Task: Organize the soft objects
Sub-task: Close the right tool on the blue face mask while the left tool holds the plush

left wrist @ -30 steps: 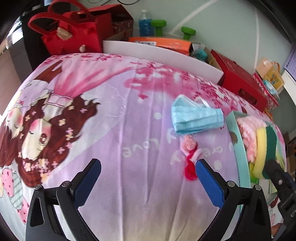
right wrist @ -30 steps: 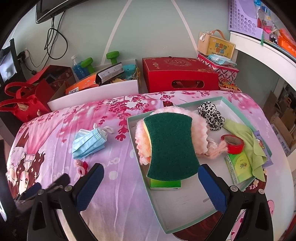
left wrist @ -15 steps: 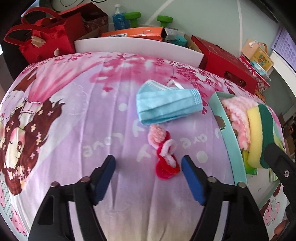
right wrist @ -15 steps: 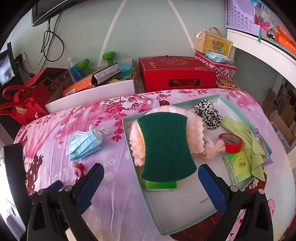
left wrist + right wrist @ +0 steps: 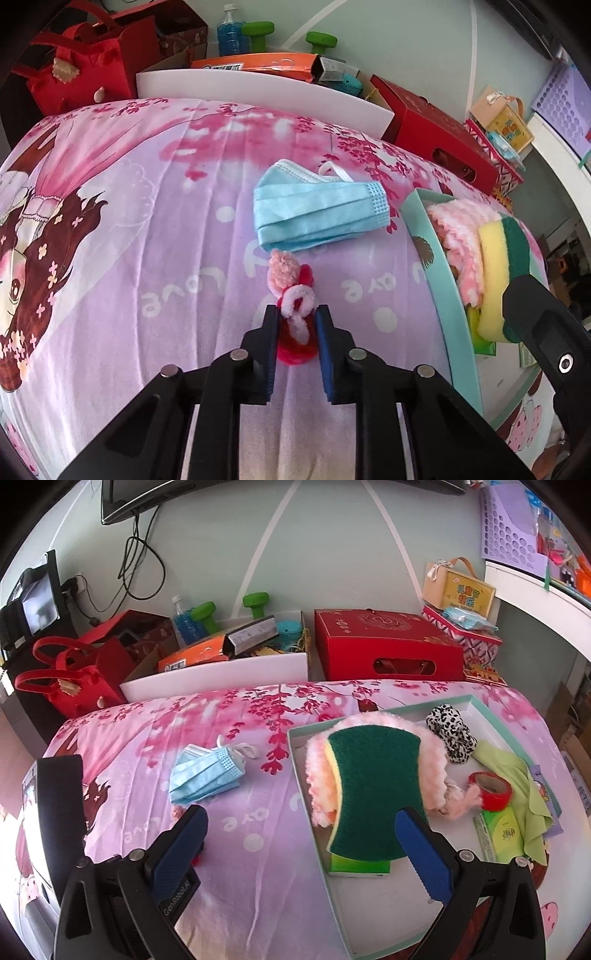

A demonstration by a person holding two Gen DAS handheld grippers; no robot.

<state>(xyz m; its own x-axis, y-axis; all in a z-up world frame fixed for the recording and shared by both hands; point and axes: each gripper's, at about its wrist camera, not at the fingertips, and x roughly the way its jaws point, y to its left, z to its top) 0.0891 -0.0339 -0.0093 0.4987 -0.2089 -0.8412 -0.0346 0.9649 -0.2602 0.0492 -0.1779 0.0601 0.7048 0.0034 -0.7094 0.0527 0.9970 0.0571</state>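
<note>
My left gripper [image 5: 296, 314] is closing, its fingers [image 5: 270, 332] squeezing the red and pink fuzzy hair tie [image 5: 293, 310] lying on the pink sheet [image 5: 147, 221]. My right gripper [image 5: 299, 843] hangs wide open, empty. Just beyond the tie lies the blue face mask [image 5: 317, 212]; the tray [image 5: 369, 923] to the right holds the green sponge [image 5: 369, 794].

Right tool [image 5: 301, 836] gapes above the sponge [image 5: 373, 794] inside the tray [image 5: 509, 716].

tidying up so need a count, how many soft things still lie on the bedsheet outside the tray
2: the blue face mask lies loose on the sheet, and the pink and red fuzzy hair tie sits just nearer, between the closing left gripper pads. Others may be hidden.
</note>
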